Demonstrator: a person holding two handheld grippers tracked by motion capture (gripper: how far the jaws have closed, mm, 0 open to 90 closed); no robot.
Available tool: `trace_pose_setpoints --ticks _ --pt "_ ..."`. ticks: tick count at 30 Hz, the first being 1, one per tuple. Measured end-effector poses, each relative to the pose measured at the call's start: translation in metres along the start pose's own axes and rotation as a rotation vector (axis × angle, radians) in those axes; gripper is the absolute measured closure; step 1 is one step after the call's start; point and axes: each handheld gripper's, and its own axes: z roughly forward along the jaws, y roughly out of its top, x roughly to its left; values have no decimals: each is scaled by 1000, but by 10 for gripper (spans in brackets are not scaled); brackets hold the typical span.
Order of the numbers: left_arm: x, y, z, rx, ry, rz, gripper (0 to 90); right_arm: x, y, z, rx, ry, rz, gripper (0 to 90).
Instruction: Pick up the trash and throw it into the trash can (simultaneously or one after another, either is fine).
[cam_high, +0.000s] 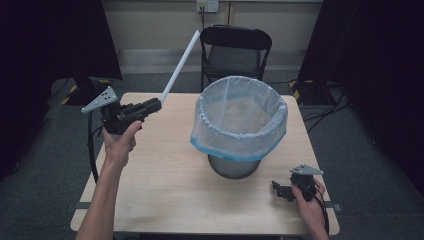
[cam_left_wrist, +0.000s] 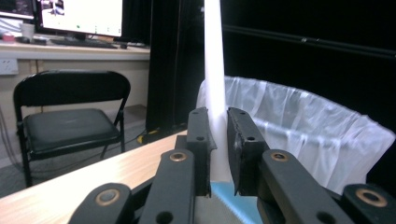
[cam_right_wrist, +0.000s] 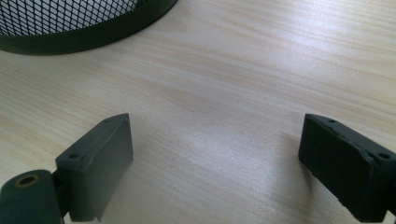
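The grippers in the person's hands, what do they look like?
Both are black. The left gripper and right gripper each carry a grey three-cornered plate with small holes and trail a black cable. The blocky fingers have brass-coloured pivots. The forearms are bare, with no sleeves.

In my left gripper view the white strip (cam_left_wrist: 214, 60) runs off the top edge, its lower end hidden between my jaws. In my right gripper view the mesh bin (cam_right_wrist: 79, 23) is cut off at the top.
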Motion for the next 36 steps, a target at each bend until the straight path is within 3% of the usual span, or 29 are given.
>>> trace_pose_setpoints --ticks 10,21,31,36 --pt "-19 20 21 -14 -63 31 803 0 0 0 0 0 0 92" --pt "-35 37 44 -20 -100 51 803 0 0 0 0 0 0 92" --pt "-50 50 66 4 -146 49 802 0 0 0 0 0 0 92" --pt "-57 57 78 21 -162 69 802 0 0 0 0 0 0 92"
